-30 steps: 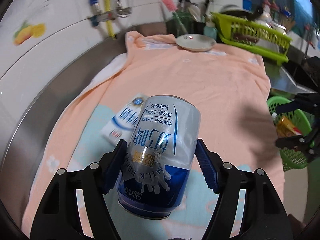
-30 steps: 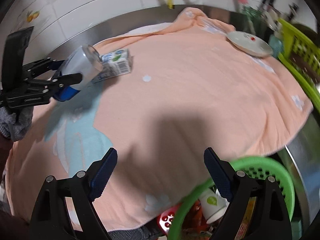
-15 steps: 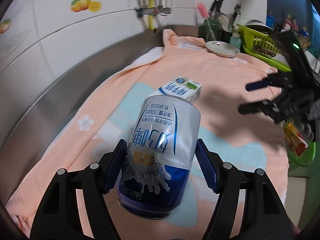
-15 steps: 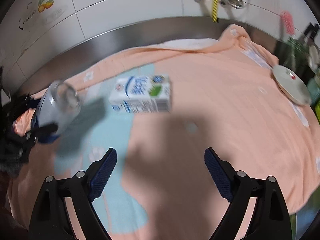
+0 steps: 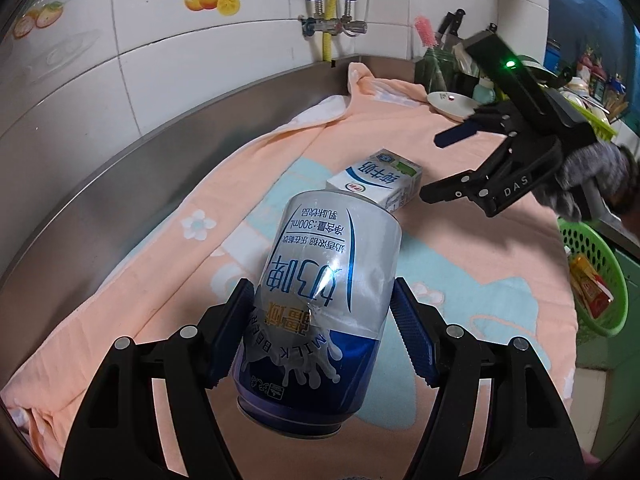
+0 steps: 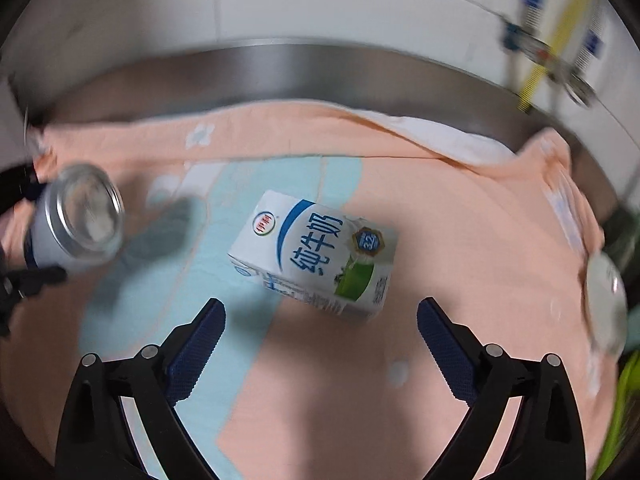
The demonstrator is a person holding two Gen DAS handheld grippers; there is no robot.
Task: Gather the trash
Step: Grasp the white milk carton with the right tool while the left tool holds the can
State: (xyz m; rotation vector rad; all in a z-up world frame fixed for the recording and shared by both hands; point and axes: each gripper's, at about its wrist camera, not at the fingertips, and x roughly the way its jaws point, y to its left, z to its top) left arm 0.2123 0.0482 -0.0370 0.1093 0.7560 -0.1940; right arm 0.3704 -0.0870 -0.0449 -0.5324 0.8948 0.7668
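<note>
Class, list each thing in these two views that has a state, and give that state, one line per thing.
Left gripper: shut on the can.
Blue-and-white milk beer can: held off the towel, tilted.
Right gripper: empty, jaws opening above the carton.
White milk carton: lying flat on the peach towel.
Green plastic basket: holds wrappers.
White plate: resting on the towel.

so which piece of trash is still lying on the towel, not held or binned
The white milk carton, flat on its side on the peach towel ahead of the opening, empty right gripper. The blue-and-white can is clamped in the left gripper; wrappers sit in the green basket.
</note>
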